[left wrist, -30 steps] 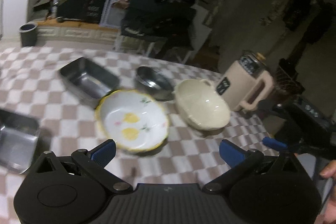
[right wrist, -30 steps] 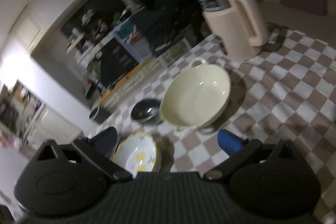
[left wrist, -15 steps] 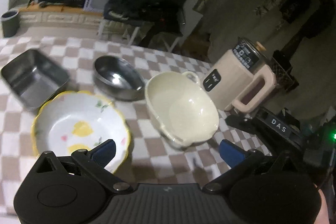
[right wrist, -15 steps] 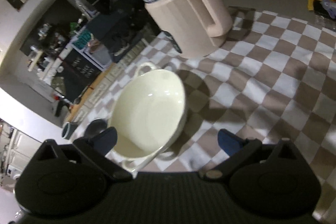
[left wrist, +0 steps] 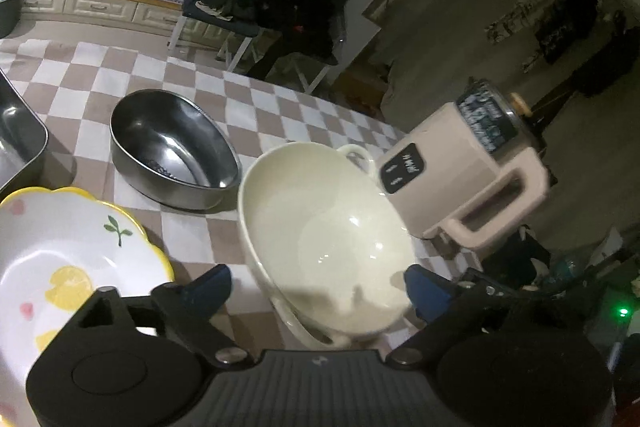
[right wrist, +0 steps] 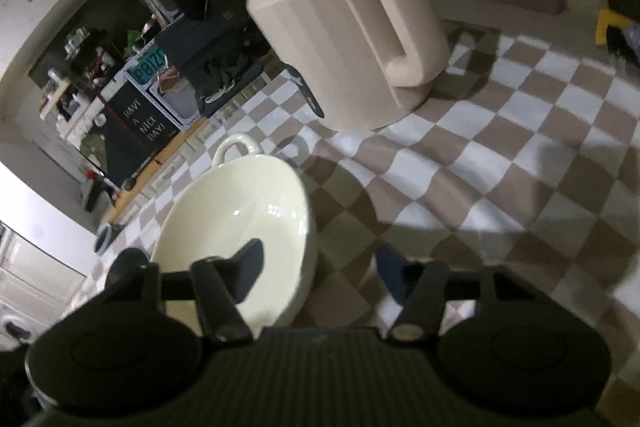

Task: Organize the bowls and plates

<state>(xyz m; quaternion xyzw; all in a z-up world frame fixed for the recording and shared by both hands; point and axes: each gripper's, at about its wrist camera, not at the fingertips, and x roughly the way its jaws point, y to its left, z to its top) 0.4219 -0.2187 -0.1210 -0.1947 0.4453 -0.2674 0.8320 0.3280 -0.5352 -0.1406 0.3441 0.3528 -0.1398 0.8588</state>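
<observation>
A cream two-handled bowl [left wrist: 332, 239] stands on the checked tablecloth, right in front of both grippers. My left gripper [left wrist: 318, 289] straddles its near end. One finger is to the left of the wall and the other is by the right rim, and the jaws are closing without visibly pressing. My right gripper [right wrist: 318, 259] has its left finger over the inside of the cream bowl [right wrist: 240, 223] and its right finger outside, above the cloth. Its jaws are closing around the right rim, with a gap still showing. A steel oval bowl [left wrist: 172, 151] and a yellow-rimmed flowered bowl [left wrist: 68, 259] sit to the left.
A beige electric jug [left wrist: 460, 171] with a big handle stands close behind the cream bowl on the right, also the jug [right wrist: 352, 19] in the right wrist view. A steel tray [left wrist: 16, 143] is at the left edge. Bare checked cloth [right wrist: 520, 167] lies to the right.
Both grippers came forward and down onto the cream bowl, which now fills the near view. Both pairs of jaws have narrowed, and the right gripper's left finger now sits over the bowl's inside.
</observation>
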